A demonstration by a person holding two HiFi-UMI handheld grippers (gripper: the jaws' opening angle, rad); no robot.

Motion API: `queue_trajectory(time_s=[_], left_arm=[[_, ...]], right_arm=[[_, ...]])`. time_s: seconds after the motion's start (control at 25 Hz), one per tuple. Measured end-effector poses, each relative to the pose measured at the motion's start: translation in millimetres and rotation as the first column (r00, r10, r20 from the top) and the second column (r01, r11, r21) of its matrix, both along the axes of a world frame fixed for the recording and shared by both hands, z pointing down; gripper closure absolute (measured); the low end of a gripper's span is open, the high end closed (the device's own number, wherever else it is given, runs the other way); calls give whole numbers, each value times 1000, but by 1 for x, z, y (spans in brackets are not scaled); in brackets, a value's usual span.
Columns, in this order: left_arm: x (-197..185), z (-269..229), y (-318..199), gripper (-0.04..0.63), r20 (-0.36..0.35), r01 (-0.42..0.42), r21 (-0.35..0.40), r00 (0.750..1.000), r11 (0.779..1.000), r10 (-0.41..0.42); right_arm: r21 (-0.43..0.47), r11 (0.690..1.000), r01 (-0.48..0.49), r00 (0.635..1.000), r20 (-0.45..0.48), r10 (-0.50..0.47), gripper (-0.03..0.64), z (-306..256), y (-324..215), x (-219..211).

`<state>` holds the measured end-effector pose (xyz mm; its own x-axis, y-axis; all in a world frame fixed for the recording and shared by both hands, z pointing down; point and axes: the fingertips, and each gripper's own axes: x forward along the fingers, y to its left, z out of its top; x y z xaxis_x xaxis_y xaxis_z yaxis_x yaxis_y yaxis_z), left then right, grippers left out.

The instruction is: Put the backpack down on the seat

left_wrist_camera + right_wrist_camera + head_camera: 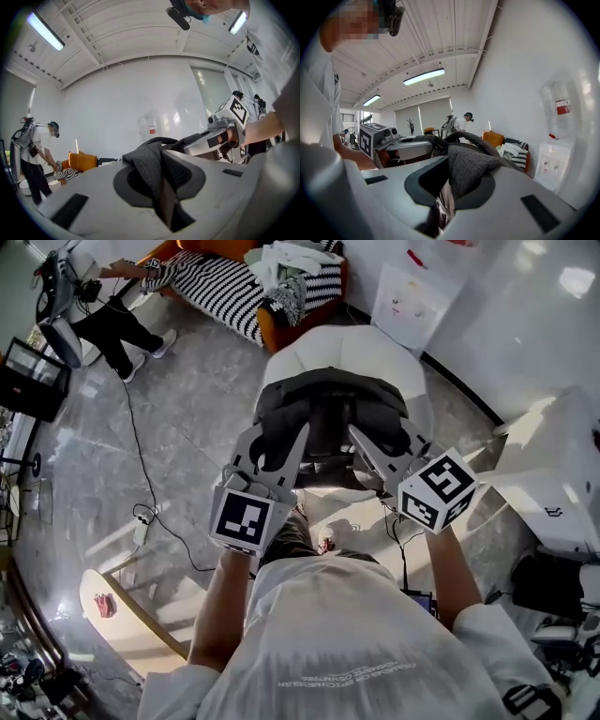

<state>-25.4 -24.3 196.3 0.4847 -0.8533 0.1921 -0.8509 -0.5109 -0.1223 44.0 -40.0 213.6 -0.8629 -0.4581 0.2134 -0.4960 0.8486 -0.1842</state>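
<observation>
A dark grey backpack (328, 418) hangs between my two grippers, just over the white round seat (370, 352). My left gripper (298, 439) is shut on the backpack's grey strap (149, 174), which is pinched between its jaws. My right gripper (358, 439) is shut on the other grey strap (466, 174) in the same way. In the left gripper view the right gripper (216, 140) shows just beyond the strap, and the left gripper (401, 145) appears likewise in the right gripper view. The backpack's underside is hidden.
An orange sofa (272, 329) with a striped cover (220, 282) and clothes stands behind the seat. A white water dispenser (412, 296) is at the back right, white boxes (553, 493) at the right. A person (117, 320) bends at the far left. A cable (141, 465) runs across the floor.
</observation>
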Motion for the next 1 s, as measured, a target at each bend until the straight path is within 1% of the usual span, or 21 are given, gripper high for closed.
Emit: queue_trajectory(time_s=[0.16,0.28,0.4,0.56,0.8,1.0], left_arm=[[-3,14,-18,518,-8,-15,-19,1000,1000,15],[-7,26,-40,518,-19,-30,-43,999,999,29],[-17,37,-64,517,-14,-41,-63,999,997,41],[-24,52,-91,517,-12,-70,-83,998,994,69],[-46,74,-126,518,-14,-91,-119,996,989,90],[-63,91,-160,517,-5,-101,-130,995,986,101]], right_arm=[[-22,1000,-14,1000,-9,14,589,13,-15,-2],[-39,999,-22,1000,-19,22,589,23,-36,-6],[-51,999,-13,999,-33,12,589,31,-61,-14],[-95,995,-24,999,-31,21,589,48,-84,-21],[-141,989,-35,998,-49,28,589,72,-111,-41],[-168,985,-39,997,-67,28,589,91,-142,-57]])
